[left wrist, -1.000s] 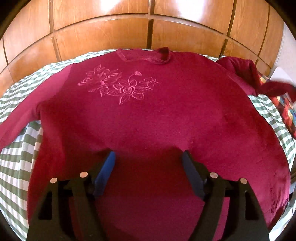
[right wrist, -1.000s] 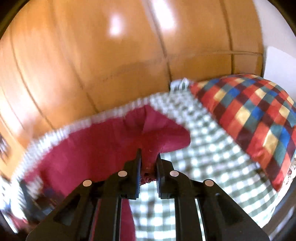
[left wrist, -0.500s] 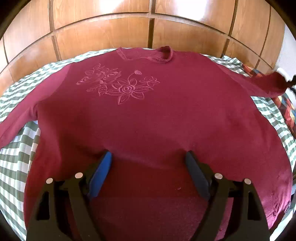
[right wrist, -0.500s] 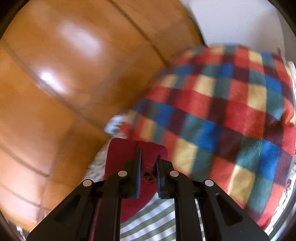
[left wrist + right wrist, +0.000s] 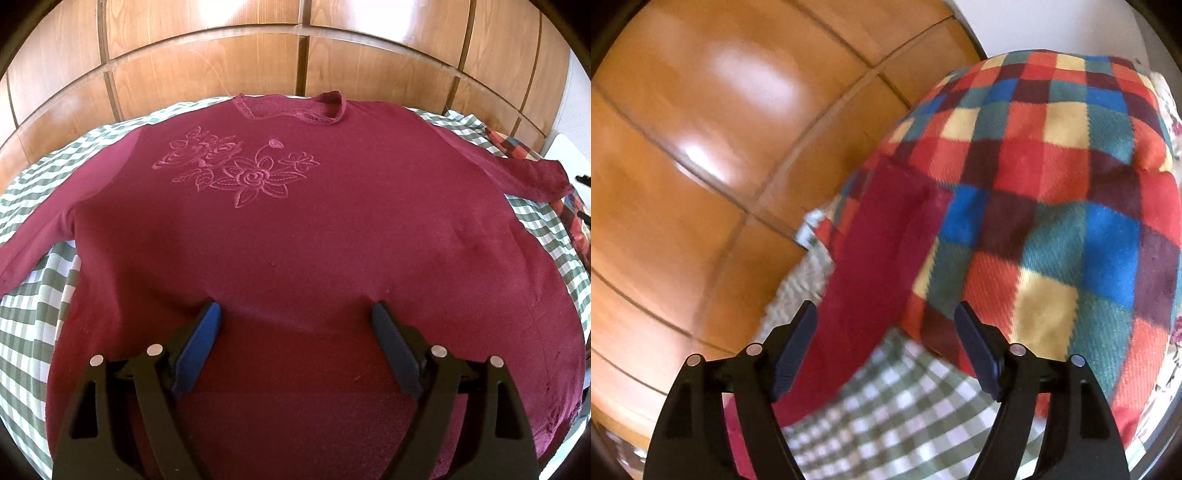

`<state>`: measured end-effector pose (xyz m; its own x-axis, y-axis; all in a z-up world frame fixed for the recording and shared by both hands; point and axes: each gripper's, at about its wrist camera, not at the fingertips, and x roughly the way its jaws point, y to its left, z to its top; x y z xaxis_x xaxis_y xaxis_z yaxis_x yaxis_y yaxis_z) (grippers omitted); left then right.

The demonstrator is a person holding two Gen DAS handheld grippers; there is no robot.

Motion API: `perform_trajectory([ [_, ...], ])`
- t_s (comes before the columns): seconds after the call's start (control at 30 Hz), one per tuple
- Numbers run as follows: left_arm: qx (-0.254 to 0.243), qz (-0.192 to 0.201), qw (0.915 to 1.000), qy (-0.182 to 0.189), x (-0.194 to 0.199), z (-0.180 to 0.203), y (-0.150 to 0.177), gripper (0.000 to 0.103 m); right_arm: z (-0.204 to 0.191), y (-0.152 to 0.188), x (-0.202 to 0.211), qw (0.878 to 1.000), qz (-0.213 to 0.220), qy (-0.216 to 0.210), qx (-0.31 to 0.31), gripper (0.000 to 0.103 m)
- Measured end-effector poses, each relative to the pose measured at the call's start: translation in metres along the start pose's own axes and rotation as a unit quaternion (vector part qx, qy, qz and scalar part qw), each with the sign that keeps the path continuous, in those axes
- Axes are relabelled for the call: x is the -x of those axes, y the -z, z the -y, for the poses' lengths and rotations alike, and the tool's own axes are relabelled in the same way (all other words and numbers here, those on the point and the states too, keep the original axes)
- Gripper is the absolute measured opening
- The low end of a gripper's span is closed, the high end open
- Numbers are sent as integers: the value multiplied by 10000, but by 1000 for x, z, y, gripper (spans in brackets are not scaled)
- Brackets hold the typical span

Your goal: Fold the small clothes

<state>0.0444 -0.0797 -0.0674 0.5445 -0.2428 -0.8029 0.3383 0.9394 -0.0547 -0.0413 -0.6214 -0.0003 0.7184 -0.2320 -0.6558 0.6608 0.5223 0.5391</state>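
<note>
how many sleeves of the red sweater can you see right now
2. One sleeve stretches off the sweater toward the left edge of the left wrist view; the other sleeve runs right, its end lying on the plaid blanket.

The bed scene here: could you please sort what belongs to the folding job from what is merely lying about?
Job:
- maroon sweater
- its right sleeve
- left gripper
- right gripper, jaws opening

Lying about:
- multicoloured checked pillow
- green gingham sheet
- wooden panelling

The bed is covered by a green-checked sheet; 1 maroon sweater is spread flat on it, beside a multicoloured plaid blanket.
</note>
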Motion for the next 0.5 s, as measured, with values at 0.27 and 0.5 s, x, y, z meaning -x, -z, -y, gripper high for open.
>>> perform_trajectory([
  [0.27, -5, 35, 10000, -24, 1, -2, 0, 84, -20, -42, -36, 9916, 205, 1194, 459, 6],
  [0.5, 11, 68, 10000, 7, 0, -3, 0, 84, -18, -43, -43, 9831, 131, 1621, 837, 9],
])
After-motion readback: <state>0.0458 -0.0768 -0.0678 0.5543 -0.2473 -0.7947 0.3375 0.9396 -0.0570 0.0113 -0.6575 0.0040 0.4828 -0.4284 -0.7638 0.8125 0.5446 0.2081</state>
